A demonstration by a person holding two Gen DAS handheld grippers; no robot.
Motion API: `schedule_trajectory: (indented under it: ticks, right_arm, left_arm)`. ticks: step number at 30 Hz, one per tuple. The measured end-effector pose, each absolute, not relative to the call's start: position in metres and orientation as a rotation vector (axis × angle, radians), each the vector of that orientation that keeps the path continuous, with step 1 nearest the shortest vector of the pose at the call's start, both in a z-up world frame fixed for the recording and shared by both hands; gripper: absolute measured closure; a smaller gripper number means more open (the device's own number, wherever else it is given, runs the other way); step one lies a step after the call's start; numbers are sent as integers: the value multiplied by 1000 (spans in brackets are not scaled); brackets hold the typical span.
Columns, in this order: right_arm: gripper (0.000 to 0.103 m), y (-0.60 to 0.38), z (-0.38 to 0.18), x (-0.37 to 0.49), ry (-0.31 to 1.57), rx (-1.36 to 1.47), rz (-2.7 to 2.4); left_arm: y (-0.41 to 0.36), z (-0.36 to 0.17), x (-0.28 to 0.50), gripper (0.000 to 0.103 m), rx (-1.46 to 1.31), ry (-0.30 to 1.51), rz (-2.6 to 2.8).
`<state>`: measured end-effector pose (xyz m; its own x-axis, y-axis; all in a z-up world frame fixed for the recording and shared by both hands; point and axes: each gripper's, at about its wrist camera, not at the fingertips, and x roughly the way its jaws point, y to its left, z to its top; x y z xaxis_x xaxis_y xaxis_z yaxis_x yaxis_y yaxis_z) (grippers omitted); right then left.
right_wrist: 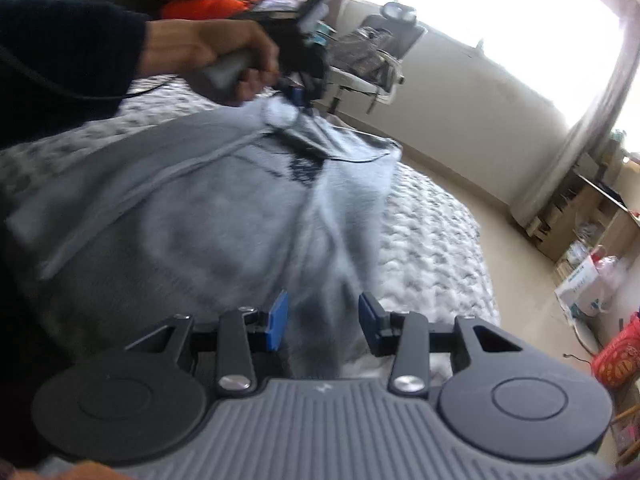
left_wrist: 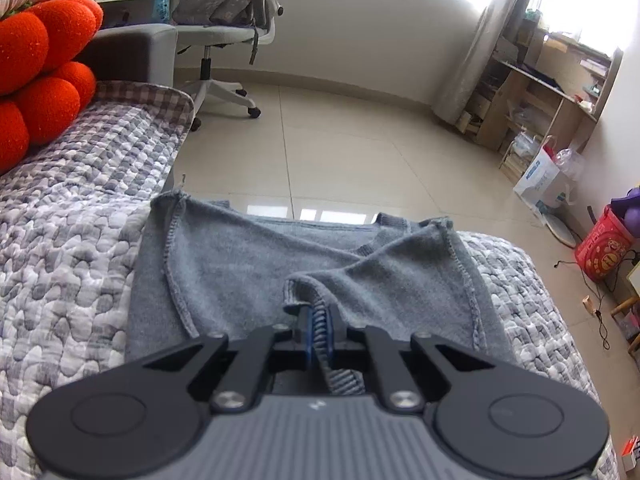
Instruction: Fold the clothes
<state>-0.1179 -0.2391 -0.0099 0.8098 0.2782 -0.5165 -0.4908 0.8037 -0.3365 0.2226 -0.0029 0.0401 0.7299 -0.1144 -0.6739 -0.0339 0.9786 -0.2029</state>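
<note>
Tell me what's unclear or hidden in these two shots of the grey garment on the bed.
- Left wrist view: the left gripper body hides the garment's near edge.
- Right wrist view: motion blur smears the garment and bed.
- Right wrist view: the hand covers the left gripper's handle.
- Right gripper: open, fabric contact unclear.

**Layout around the bed**

A garment [left_wrist: 256, 264] is spread on the bed [left_wrist: 60, 248], near its foot edge. The left tool [left_wrist: 318, 320] is set over the garment's near part, with a ribbed hem pinched between its fingers. To the left of the garment, plush cushions [left_wrist: 44, 76] are stacked on the bed. Beyond the bed's foot edge the floor [left_wrist: 360, 152] is seen; an office chair [left_wrist: 224, 40] stands on it, behind the bed's far left corner. A shelf unit [left_wrist: 536, 96] is placed to the right of the bed, against the wall. In the right wrist view, the right tool [right_wrist: 324, 320] is held above the garment, fingers apart, and the left hand [right_wrist: 224, 60] is seen farther along the bed.
</note>
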Motion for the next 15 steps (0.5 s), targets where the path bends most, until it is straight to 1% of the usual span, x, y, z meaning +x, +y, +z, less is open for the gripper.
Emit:
schedule_trajectory:
  ticks: [4,5,8,12,13,14,15]
  right_arm:
    - [61,-234,-12,-131,456,-532,416]
    - [66,-232,-12,-131,457,-548,406]
    - [74,-226,-17,-134,455,-588,357]
    - [75,-218,-26,-147,432,-678,352]
    - [80,-216,-29,-146,441,-697,343]
    - [97,-214,-33,-144,450,-716,332]
    - [99,-212,-35,-139,465,-726,297]
  left_arm:
    - [0,41,224,97,-225,750,-46]
    - [0,42,223,96,-226,749,-47]
    - [0,43,223,97,-229,746,-50]
    - [1,45,222,96,-232,742,-55]
    - [1,45,221,97,-233,740,-55]
    - [0,45,221,97,-233,736,-56]
    - [-1,46,219,97,-233,728,-57]
